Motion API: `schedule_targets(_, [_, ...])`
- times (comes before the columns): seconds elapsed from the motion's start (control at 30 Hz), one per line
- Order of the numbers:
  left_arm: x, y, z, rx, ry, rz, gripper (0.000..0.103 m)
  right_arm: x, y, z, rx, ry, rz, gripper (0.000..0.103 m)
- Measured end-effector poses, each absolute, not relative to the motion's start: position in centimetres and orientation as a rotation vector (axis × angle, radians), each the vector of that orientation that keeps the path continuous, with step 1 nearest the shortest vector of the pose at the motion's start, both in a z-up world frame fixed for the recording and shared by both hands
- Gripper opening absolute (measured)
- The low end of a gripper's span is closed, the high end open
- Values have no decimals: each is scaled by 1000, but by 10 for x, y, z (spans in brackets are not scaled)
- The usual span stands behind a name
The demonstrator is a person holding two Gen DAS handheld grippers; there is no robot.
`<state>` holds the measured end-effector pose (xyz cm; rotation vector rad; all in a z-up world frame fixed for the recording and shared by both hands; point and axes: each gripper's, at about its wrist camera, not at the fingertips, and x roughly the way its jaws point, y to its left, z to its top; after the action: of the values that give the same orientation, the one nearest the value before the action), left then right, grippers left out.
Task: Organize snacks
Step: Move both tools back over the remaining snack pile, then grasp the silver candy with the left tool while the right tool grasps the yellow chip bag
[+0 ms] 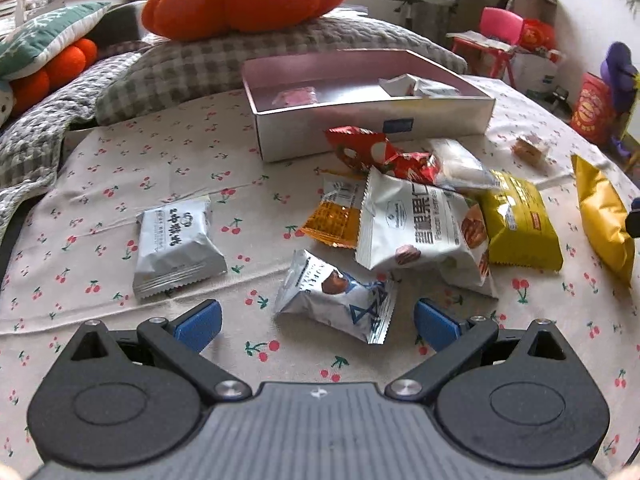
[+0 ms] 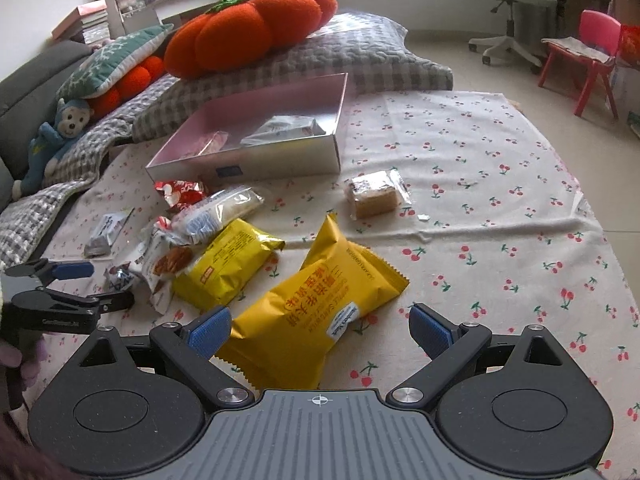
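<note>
Snack packets lie on a cherry-print cloth [image 1: 120, 184] in front of an open silver box [image 1: 372, 120] with a pink inside, which holds a few packets. My left gripper [image 1: 318, 326] is open, its blue pads either side of a silver packet with a blue star [image 1: 336, 298]. It also shows at the left of the right wrist view [image 2: 80, 280]. My right gripper [image 2: 320, 332] is open around the near end of a big yellow packet [image 2: 316, 308]. The box [image 2: 256, 160] stands farther back.
A grey packet [image 1: 176, 240], a white nut packet [image 1: 420, 228], an orange packet [image 1: 334, 216], a red packet [image 1: 376, 152] and a small yellow packet [image 1: 516, 220] lie nearby. A clear-wrapped cake [image 2: 376, 194] lies apart. A checked quilt and orange pumpkin cushion [image 2: 252, 28] lie behind the box.
</note>
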<state>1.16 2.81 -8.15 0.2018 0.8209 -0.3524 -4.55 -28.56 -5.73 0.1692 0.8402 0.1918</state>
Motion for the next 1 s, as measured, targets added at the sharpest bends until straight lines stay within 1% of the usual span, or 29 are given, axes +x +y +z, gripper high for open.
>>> schedule_targets(0.27, [11, 30, -83, 194, 800, -379, 102, -42, -279, -70, 193, 876, 205, 97])
schedule_targets(0.37, [12, 31, -83, 183, 803, -390, 100, -38, -280, -77, 216, 904, 194, 97])
schedule_targets(0.43, [12, 31, -82, 184, 801, -396, 95, -37, -281, -81, 232, 914, 188, 97])
schedule_targets(0.67, [15, 29, -81, 183, 799, -412, 85, -35, -277, -82, 237, 903, 190, 97])
schedule_targets(0.83, [16, 27, -78, 181, 796, -403, 72, -34, -272, -80, 243, 897, 214, 97])
schedule_targets(1.0, [16, 26, -78, 182, 794, -403, 65, -32, -269, -80, 266, 894, 231, 97])
